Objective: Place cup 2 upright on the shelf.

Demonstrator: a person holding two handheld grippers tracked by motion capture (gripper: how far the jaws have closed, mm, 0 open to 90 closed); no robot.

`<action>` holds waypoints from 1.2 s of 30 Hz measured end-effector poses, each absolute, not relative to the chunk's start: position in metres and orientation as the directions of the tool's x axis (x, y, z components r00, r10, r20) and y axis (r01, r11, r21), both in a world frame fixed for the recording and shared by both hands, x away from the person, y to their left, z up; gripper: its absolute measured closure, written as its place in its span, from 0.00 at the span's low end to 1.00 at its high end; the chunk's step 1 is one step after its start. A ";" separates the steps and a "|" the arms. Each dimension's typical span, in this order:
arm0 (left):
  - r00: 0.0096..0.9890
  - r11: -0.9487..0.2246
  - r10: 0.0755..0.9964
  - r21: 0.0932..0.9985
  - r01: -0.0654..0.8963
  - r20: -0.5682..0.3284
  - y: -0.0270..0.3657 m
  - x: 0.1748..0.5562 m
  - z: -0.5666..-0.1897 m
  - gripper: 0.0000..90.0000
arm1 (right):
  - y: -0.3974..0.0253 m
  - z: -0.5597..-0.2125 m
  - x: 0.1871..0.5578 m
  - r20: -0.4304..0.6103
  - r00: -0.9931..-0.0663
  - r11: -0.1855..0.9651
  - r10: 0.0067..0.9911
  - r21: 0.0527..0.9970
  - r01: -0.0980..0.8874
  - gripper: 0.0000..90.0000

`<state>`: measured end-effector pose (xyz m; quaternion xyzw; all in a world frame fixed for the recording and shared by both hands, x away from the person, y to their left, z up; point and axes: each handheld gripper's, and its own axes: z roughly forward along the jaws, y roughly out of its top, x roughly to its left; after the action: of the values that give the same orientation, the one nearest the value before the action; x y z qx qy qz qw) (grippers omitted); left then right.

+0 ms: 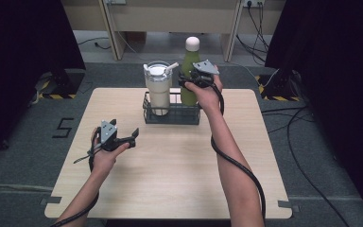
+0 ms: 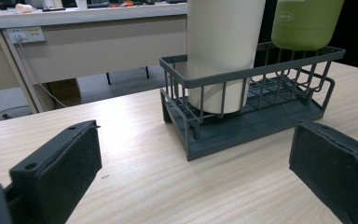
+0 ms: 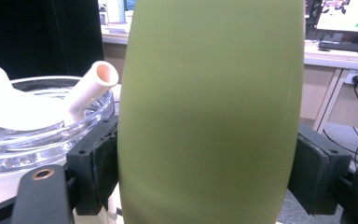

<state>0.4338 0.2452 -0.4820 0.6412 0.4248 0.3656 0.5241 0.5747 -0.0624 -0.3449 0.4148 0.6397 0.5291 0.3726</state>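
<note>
A green bottle (image 1: 189, 64) with a pale cap is upright over the right half of a dark wire basket (image 1: 172, 118) at the table's far middle. My right gripper (image 1: 192, 80) is shut on the bottle's body (image 3: 209, 116), one pad on each side. In the left gripper view the bottle's base (image 2: 305, 28) hangs at about the height of the basket rim (image 2: 242, 70). A cream tumbler (image 1: 159, 92) with a clear lid and straw (image 3: 91, 91) stands in the basket's left half. My left gripper (image 1: 124, 127) hovers open over the table's left, holding nothing, and faces the basket (image 2: 242, 135).
The wooden table (image 1: 170, 179) is bare in front of the basket. A desk (image 1: 170, 19) stands behind the table. Cables (image 1: 307, 142) trail over the floor at the right, and a "5" mark (image 1: 62, 127) is on the floor at the left.
</note>
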 end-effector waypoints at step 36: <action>0.372 -0.088 0.928 0.983 0.162 0.021 0.244 0.433 -0.483 0.01 | -0.057 -0.373 0.589 -0.034 -0.368 0.118 0.929 0.971 0.209 0.24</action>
<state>0.4332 0.2444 -0.4826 0.6408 0.4252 0.3649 0.5248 0.5892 -0.0571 -0.3730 0.4333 0.6564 0.5033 0.3579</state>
